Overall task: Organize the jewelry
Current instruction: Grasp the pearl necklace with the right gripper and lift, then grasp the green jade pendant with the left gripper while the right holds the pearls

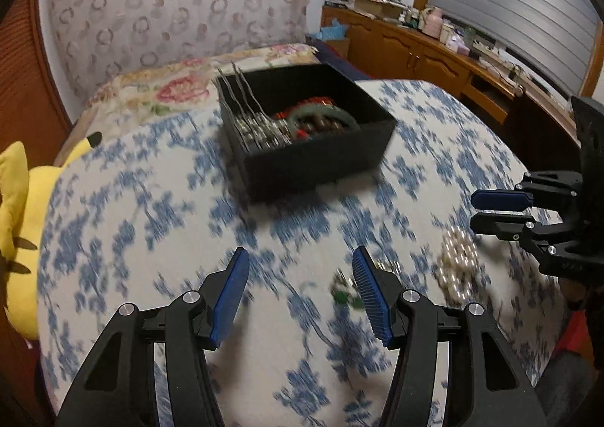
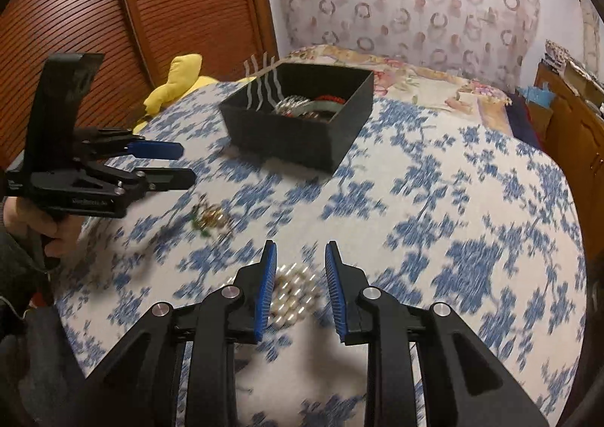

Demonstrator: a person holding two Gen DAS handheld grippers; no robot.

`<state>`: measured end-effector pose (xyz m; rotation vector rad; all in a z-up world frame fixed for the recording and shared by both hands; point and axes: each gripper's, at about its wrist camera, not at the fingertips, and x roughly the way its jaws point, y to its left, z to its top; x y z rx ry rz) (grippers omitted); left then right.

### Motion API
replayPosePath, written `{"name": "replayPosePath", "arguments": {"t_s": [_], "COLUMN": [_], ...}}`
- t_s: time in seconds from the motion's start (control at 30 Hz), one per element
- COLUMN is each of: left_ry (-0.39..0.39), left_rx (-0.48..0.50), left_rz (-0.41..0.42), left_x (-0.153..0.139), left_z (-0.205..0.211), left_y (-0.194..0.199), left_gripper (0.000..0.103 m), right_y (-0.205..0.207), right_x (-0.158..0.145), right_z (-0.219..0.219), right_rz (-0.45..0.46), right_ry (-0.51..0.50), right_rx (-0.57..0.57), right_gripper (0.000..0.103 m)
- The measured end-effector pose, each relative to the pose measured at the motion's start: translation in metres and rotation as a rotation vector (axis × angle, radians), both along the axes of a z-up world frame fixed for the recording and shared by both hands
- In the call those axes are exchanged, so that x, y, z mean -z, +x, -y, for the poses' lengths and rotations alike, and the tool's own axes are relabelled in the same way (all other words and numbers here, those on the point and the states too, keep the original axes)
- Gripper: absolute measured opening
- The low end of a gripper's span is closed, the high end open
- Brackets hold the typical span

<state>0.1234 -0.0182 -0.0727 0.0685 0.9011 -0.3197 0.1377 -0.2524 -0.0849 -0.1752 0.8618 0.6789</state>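
Observation:
A black jewelry box (image 1: 313, 163) (image 2: 298, 132) sits on the blue-and-white bedspread, holding bracelets and clear dividers. A pearl piece (image 1: 458, 268) (image 2: 294, 295) lies on the bed. My right gripper (image 2: 300, 253) is open, its jaws either side of the pearls; it also shows in the left wrist view (image 1: 473, 210). A small green-and-gold piece (image 1: 345, 293) (image 2: 207, 217) lies beside my left gripper's right fingertip. My left gripper (image 1: 300, 257) is open and empty; it shows in the right wrist view (image 2: 187, 163) above that piece.
A yellow plush toy (image 1: 22, 238) (image 2: 181, 82) lies at the bed's edge. A floral pillow (image 1: 188, 83) lies behind the box. A wooden cabinet (image 1: 434, 53) with clutter stands to the right. A wooden louvred door (image 2: 151, 12) is on the left.

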Motion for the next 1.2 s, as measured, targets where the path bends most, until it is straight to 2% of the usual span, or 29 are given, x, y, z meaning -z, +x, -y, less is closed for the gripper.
{"name": "replayPosePath", "arguments": {"t_s": [0.17,0.33,0.4,0.5,0.67,0.93,1.07,1.2], "left_ry": [-0.017,-0.026,-0.032,-0.034,-0.047,-0.048,-0.042,-0.042], "left_rx": [0.002,-0.004,-0.003,0.002,0.015,0.024,0.018,0.004], "left_rz": [-0.029,-0.036,-0.037,-0.038,-0.038,-0.049,-0.045,-0.037], "left_x": [0.011,0.013,0.013,0.014,0.013,0.018,0.020,0.019], "left_z": [0.001,0.000,0.000,0.003,0.009,0.021,0.023,0.020], "left_y": [-0.011,-0.017,-0.019,-0.020,-0.019,-0.013,-0.012,-0.011], "left_gripper": [0.054,0.054,0.054,0.054,0.054,0.041,0.040,0.033], "right_y": [-0.012,-0.017,-0.016,-0.014,-0.008,0.010,0.014,0.015], "right_x": [0.005,0.015,0.015,0.012,-0.001,-0.036,-0.041,-0.038], "right_z": [-0.013,-0.023,-0.023,-0.018,-0.006,0.022,0.028,0.028], "right_rz": [-0.015,-0.012,-0.009,-0.008,0.031,0.118,0.128,0.124], "right_ry": [-0.014,-0.088,-0.088,-0.067,-0.028,0.021,0.031,0.031], "right_rx": [-0.040,-0.067,-0.065,-0.051,-0.018,0.069,0.086,0.088], "right_gripper": [0.029,0.029,0.028,0.009,0.009,0.009,0.009,0.009]}}
